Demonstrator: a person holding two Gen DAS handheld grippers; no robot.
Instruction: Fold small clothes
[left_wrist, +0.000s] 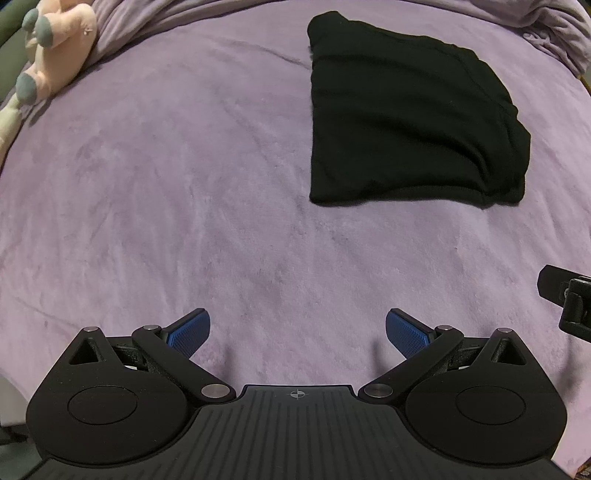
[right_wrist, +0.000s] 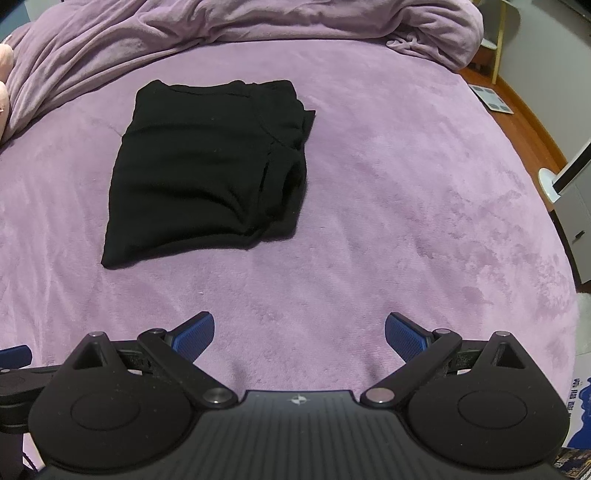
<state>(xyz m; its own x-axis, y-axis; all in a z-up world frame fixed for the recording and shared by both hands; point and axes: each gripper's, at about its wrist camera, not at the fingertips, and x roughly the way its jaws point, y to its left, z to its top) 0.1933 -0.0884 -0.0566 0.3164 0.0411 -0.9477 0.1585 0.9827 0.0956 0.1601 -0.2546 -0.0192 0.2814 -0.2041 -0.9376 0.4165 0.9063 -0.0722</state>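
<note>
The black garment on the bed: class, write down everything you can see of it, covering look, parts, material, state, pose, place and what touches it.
The black garment is plain, soft knit-looking cloth with no print. It is folded into a rough rectangle, wider at the near edge, with stacked layers and a curved seam bunched along its right side. It lies flat on the purple fleece blanket, past both open grippers, and only the blanket touches it. The left gripper and right gripper hover short of it, holding nothing.
</note>
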